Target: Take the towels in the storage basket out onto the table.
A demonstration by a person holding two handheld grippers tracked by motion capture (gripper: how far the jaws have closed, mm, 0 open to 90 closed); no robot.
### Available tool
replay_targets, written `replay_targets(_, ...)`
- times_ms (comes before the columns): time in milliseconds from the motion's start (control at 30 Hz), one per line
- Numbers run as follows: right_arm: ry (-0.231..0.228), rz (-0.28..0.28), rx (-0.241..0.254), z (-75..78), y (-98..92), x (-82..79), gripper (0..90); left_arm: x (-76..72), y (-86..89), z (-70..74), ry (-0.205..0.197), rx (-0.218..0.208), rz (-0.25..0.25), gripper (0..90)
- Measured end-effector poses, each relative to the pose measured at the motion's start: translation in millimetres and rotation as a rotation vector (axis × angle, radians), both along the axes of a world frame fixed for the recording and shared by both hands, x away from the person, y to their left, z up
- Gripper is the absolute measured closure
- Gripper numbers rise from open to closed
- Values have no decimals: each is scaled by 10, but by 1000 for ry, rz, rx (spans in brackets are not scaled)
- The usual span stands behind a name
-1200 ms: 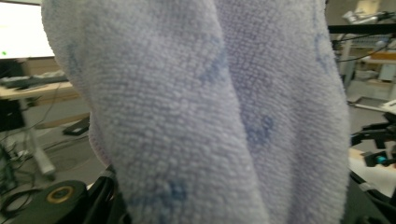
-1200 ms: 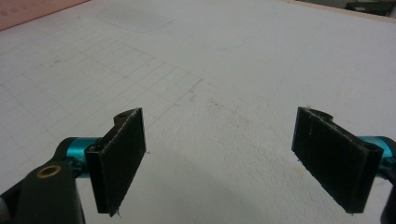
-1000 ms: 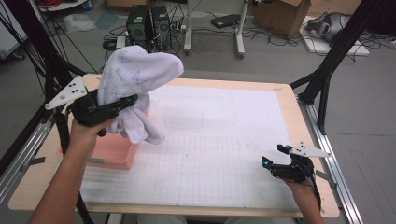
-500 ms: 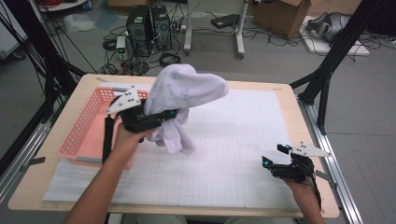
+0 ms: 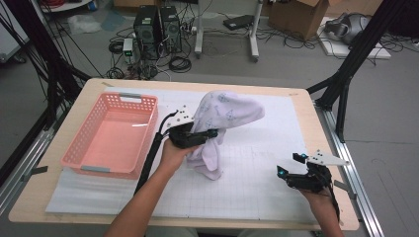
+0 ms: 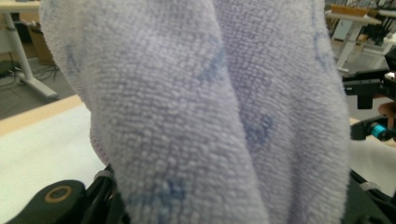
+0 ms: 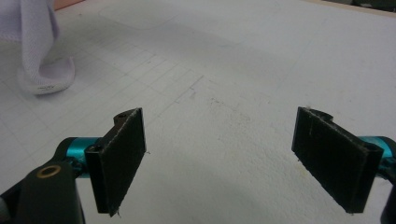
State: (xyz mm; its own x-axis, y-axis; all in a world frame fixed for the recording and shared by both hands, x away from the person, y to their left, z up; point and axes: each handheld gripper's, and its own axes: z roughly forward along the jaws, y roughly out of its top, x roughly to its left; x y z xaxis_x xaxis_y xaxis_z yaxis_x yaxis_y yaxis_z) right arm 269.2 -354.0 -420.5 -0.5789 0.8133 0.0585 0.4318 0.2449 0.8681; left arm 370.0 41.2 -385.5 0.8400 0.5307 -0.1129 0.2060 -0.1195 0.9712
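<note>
A lavender towel (image 5: 225, 111) with faint blue prints hangs bunched over my left gripper (image 5: 210, 134), which is shut on it above the middle of the white gridded mat (image 5: 257, 192). The towel's lower end (image 5: 210, 168) droops onto the mat. In the left gripper view the towel (image 6: 210, 112) covers the jaws. My right gripper (image 5: 287, 165) rests low at the mat's front right, open with nothing between its pads (image 7: 119, 158). The right gripper view has that gripper (image 7: 219, 123) facing bare mat, with the towel's hanging end (image 7: 37, 60) far off at the upper left.
A pink plastic basket (image 5: 81, 158) stands on the left part of the table, nothing inside it. The mat's right half is bare. Black frame posts (image 5: 341, 94) flank the table. Computers (image 5: 158, 27) and cables lie on the floor beyond the far edge.
My left gripper has carried the towel rightward and down, from over the basket to the middle of the mat, where its lower end now touches. The right gripper has stayed still.
</note>
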Motion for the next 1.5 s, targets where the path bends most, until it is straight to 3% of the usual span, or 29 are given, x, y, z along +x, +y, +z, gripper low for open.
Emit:
replay_targets(200,6,3,3,-10,15,11,164,148,-130,-262,114,58,45,595)
replay_targets(333,8,6,-1,-20,26,12,164,200,-161,-356,193,80,88,400)
replay_targets(400,16,5,3,-25,28,8,164,199,-136,-354,206,89,105,312)
replay_targets(467,16,4,0,-29,22,10,164,175,-89,-334,190,82,144,282)
replay_targets(600,20,0,0,-32,24,5,164,78,103,-220,110,58,190,273)
replay_targets(667,21,0,0,-34,29,7,164,19,203,-172,93,35,206,265)
replay_targets(733,19,2,-1,-36,32,12,164,-48,285,-132,72,51,222,254)
replay_targets(767,20,1,-2,-38,38,16,164,-77,325,-109,72,57,215,223)
replay_targets(800,20,1,-3,-40,43,17,164,-119,363,-93,59,38,217,189)
replay_targets(867,23,2,-4,-46,56,23,164,-210,427,-64,5,34,240,200)
replay_targets(967,27,5,-7,-52,78,34,164,-302,500,-75,17,35,230,193)
replay_targets(1200,33,3,-6,-66,100,50,164,-522,632,-300,47,41,222,191)
replay_targets(1333,43,4,-12,-80,136,72,164,-564,688,-396,54,36,232,191)
replay_targets(1500,57,12,-32,-114,193,113,164,-575,710,-409,48,23,229,193)
